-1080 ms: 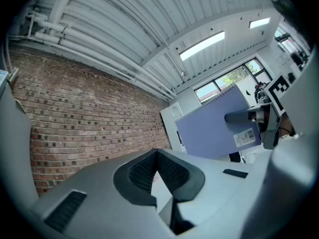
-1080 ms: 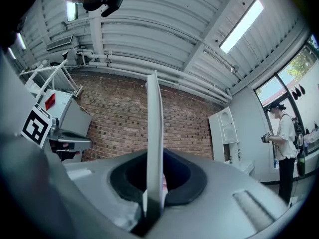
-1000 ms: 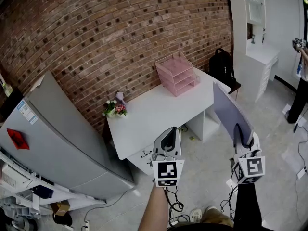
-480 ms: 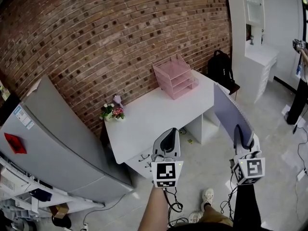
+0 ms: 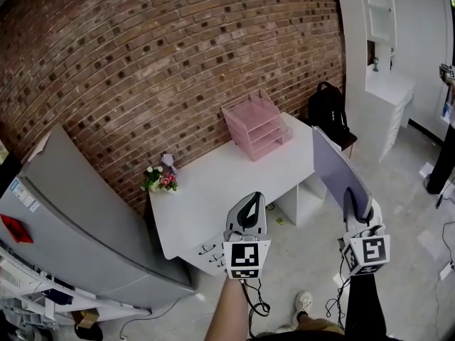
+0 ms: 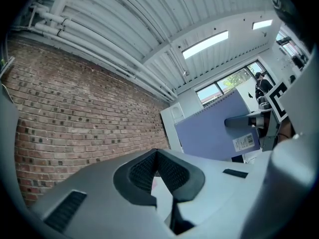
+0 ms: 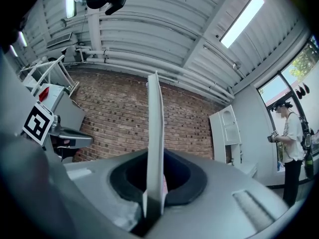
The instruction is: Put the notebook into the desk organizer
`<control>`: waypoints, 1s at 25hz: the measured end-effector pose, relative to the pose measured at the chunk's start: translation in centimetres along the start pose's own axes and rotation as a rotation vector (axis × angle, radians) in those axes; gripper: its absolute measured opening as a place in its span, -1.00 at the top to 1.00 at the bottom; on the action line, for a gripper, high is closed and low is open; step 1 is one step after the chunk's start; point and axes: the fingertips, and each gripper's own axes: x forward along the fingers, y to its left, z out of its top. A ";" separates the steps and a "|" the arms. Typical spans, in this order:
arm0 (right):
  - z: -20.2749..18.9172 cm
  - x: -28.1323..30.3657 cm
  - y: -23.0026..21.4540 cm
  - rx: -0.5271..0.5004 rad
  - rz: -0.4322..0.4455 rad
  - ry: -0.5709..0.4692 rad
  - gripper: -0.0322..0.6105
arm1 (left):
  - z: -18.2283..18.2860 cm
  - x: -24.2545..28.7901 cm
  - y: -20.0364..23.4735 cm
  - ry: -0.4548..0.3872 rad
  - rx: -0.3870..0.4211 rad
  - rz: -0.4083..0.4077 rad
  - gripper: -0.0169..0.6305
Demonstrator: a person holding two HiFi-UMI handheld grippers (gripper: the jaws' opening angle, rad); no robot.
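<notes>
Closing in on the white desk [image 5: 206,190], my right claw [image 5: 353,203] stays clamped on the lavender spiral notebook [image 5: 338,165], left claw [image 5: 247,210] closed on nothing, pink mesh organizer [image 5: 256,124] upper-centre now nearer.

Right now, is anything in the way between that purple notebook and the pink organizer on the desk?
Nothing visible. The right tongs hold the notebook upright, short of the white desk. The pink organizer stands at the desk's far end by the brick wall, bare desktop before it; the flowers sit at the other end.
</notes>
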 end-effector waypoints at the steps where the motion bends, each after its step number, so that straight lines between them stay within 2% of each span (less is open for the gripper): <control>1: -0.2 0.9 -0.5 -0.002 0.005 -0.001 0.81 | -0.1 1.1 0.0 0.000 -0.001 -0.003 0.92; 7: -1.6 6.8 -3.5 0.015 0.032 -0.010 0.81 | -0.2 7.2 0.4 -0.015 0.009 0.008 0.92; 14: -3.2 12.3 -6.8 0.021 0.060 -0.011 0.81 | -2.5 12.9 0.8 0.042 0.035 0.043 0.93; 23: -4.7 15.5 -9.9 0.045 0.064 -0.011 0.81 | -3.3 17.3 0.4 0.051 0.006 0.055 0.92; 25: -4.7 16.1 -10.2 0.047 0.065 -0.014 0.81 | -3.2 18.0 0.7 0.045 -0.021 0.057 0.92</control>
